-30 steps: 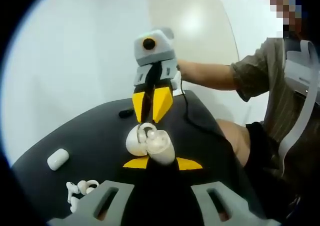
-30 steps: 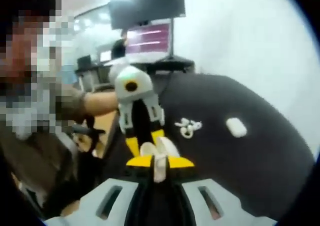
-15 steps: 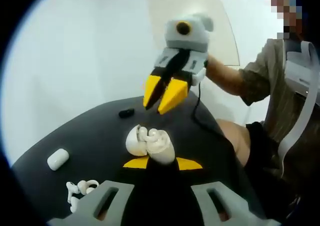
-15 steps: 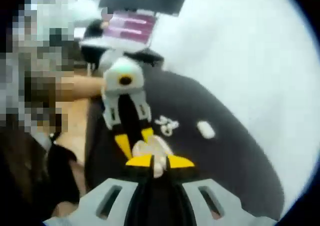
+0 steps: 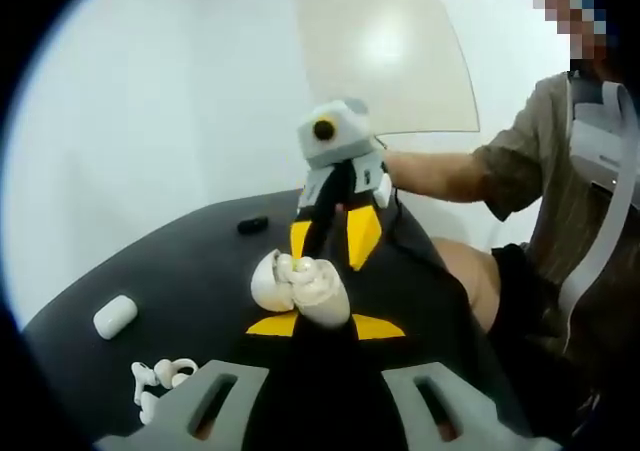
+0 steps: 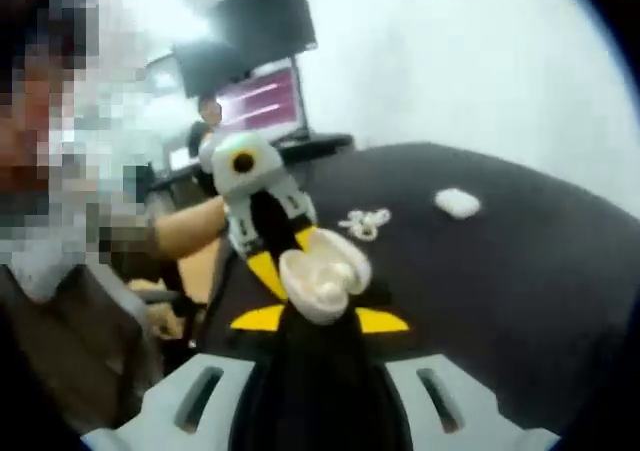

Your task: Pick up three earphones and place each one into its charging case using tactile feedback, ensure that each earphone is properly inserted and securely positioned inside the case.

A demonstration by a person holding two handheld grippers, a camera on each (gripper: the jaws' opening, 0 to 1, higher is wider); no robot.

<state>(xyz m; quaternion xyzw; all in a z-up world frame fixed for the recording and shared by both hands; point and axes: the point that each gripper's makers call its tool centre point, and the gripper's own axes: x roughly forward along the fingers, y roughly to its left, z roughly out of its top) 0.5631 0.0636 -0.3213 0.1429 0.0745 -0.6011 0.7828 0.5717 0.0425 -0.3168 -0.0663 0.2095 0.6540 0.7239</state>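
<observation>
Back down beside the open charging case (image 5: 300,286) clamped in the left gripper (image 5: 325,323), the right gripper (image 5: 332,237), jaws slightly apart, should press its seated earphone (image 5: 285,264) gently home.

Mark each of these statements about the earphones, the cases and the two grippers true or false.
1. The left gripper holds an open charging case. True.
2. A closed white case lies on the black table. True.
3. The loose earphones lie inside the closed case. False: they lie on the table beside it.
4. The right gripper is clamped on the closed case. False: it is near the open case, and the closed case lies untouched.
5. The table is white. False: black.
</observation>
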